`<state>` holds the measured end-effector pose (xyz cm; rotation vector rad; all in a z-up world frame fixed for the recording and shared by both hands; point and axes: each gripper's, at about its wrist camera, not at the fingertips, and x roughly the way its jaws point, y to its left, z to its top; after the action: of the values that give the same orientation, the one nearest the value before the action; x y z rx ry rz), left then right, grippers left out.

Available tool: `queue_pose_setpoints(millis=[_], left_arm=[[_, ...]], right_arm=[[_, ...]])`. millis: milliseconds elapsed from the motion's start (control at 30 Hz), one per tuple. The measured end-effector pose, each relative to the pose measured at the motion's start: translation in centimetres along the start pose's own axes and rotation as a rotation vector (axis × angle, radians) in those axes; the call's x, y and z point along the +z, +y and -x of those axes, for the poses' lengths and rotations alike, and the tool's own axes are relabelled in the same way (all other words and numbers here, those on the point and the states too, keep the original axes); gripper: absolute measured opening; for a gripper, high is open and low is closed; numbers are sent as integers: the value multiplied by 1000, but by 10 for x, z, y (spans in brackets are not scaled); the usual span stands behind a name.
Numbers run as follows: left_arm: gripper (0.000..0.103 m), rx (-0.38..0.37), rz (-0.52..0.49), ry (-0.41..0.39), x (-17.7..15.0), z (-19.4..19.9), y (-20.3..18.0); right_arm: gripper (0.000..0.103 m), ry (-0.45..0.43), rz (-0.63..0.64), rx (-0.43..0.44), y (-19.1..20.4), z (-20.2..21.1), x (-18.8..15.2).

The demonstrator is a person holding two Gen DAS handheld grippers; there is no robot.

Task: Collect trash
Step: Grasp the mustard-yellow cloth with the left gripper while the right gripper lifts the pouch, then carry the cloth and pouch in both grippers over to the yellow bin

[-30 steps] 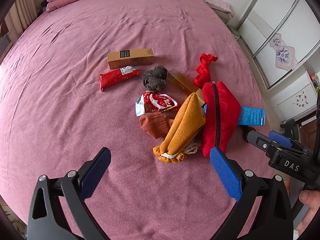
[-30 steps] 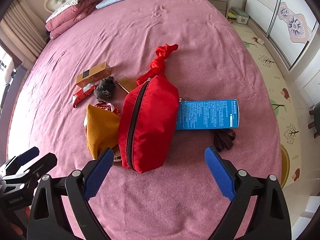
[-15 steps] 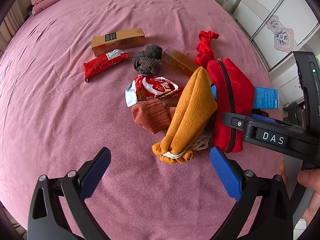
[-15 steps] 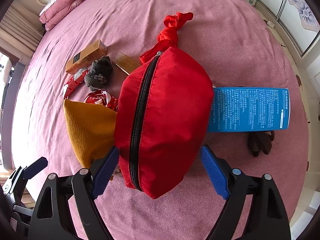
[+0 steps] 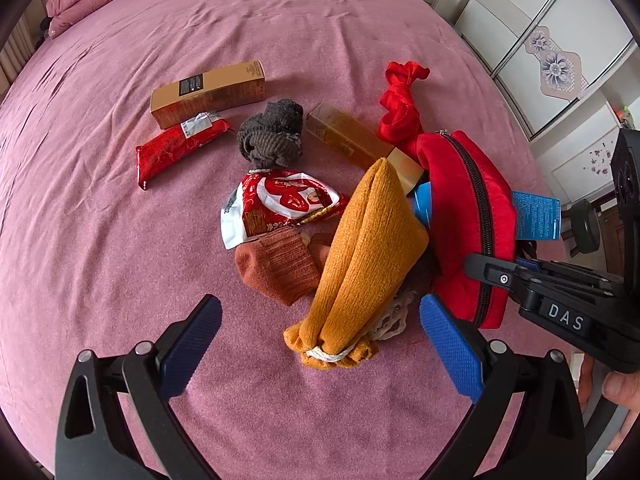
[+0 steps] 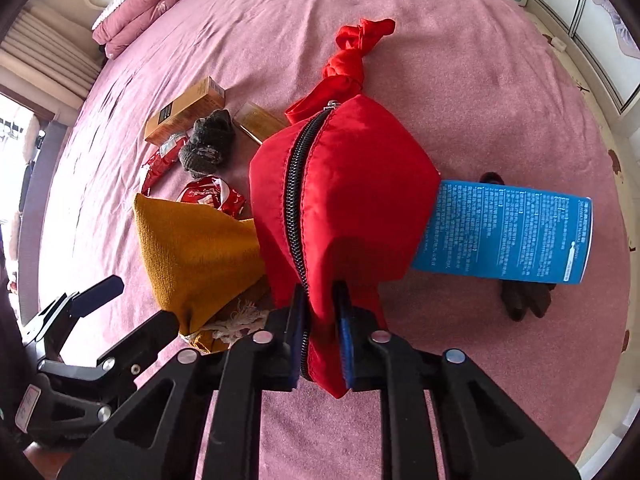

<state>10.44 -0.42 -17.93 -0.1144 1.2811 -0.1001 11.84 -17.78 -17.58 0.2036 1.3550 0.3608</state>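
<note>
On the pink bedspread, far left: a tan carton with a red snack wrapper touching its near edge. Right of those, a grey balled sock, then a red-and-white wrapper lying partly on a rust-orange sock. A clear-sided gold box sits far of the mustard knit bundle, which is tied with white cord at its near end.

Left gripper: fingers wide apart, holding nothing, hovering near side of the mustard bundle.

Red zip pouch: zipper closed, contents not visible, knotted red cloth at its far end. Right gripper: fingers pinched together on the pouch's near end at the zipper seam.

Right of pouch: blue carton, one end tucked under it; dark sock just near of the carton.

Room: folded pink quilt far left, white sliding wardrobe far right.
</note>
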Motion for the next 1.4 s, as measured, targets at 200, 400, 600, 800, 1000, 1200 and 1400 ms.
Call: queue_pose_setpoints(millis=[200, 400, 600, 800, 1000, 1200, 1400], left_arm=[[97, 9, -31, 2, 13, -14, -12], [69, 23, -57, -3, 22, -18, -21], [19, 6, -47, 23, 22, -21, -23], [13, -29, -15, -40, 18, 18, -25], [13, -33, -44, -88, 12, 59, -46], [12, -31, -99, -106, 4, 87, -79], [12, -74, -177, -106, -5, 102, -127]], right_arm=[[7, -53, 26, 29, -6, 27, -3], [6, -63, 25, 47, -12, 40, -3], [6, -85, 22, 53, -13, 51, -2], [6, -125, 40, 65, -10, 74, -4], [6, -174, 45, 72, -12, 107, -12], [6, -232, 26, 69, -26, 145, -27], [6, -290, -29, 56, -57, 186, -49]])
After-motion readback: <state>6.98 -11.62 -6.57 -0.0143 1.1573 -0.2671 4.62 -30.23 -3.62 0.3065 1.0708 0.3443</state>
